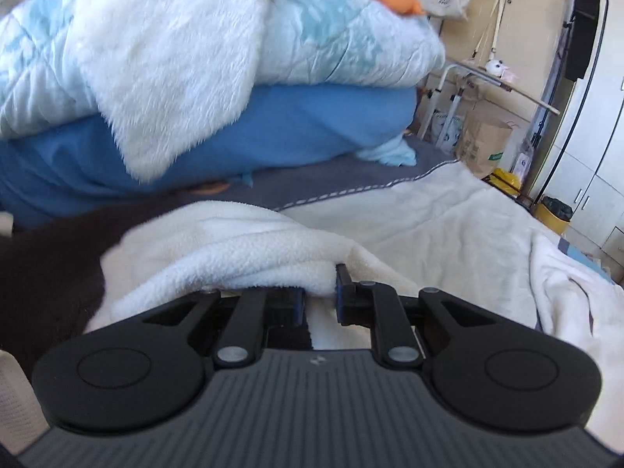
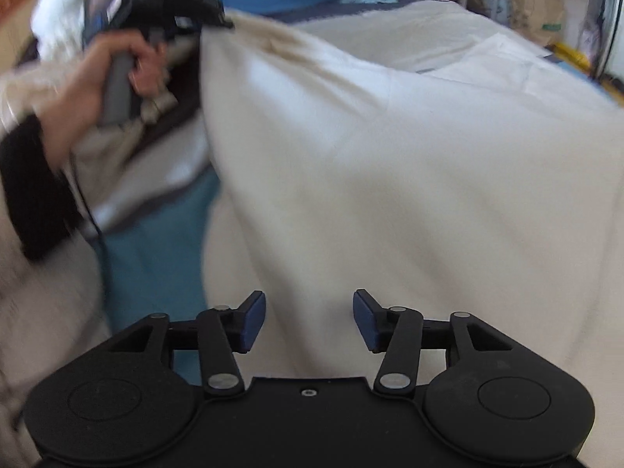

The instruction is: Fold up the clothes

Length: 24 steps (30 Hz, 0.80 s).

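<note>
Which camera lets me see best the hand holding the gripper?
The right wrist view. It shows the person's hand wrapped around the left gripper's handle, with cream fleece cloth hanging from its tip. The left wrist view shows no hand, only that gripper's fingers pinching the cloth.

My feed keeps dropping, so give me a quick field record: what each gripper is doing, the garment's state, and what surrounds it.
left gripper: shut on the cream fleece garment, lifting one edge; seen in the right wrist view too, held by the person's hand
right gripper: open, holding nothing, just short of the hanging fleece
garment state: partly raised and draped, not yet folded
surface: bed with grey-blue sheet
behind: stacked blue pillow and pale blue quilt
image quality: motion blur
</note>
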Each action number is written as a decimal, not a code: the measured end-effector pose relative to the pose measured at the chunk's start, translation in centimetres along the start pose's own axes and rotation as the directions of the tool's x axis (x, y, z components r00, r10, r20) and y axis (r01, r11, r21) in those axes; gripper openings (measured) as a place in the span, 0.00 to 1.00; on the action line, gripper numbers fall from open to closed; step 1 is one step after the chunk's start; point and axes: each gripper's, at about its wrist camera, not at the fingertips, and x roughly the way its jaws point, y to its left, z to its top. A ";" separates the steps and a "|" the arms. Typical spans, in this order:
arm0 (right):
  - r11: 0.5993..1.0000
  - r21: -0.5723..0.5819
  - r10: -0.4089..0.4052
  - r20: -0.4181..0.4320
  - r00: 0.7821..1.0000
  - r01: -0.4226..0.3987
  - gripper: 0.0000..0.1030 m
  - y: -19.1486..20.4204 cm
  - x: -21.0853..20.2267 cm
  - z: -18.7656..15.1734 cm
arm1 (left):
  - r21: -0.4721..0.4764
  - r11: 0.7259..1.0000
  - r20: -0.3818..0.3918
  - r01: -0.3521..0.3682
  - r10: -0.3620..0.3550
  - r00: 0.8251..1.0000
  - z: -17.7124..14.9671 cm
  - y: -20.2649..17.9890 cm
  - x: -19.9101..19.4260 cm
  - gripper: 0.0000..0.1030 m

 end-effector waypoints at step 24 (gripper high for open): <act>0.993 -0.090 0.078 0.016 0.997 -0.077 0.43 -0.1 -5.3 -2.2 | -0.255 0.967 -0.155 0.014 -0.055 0.986 -1.1 4.2 1.4 0.14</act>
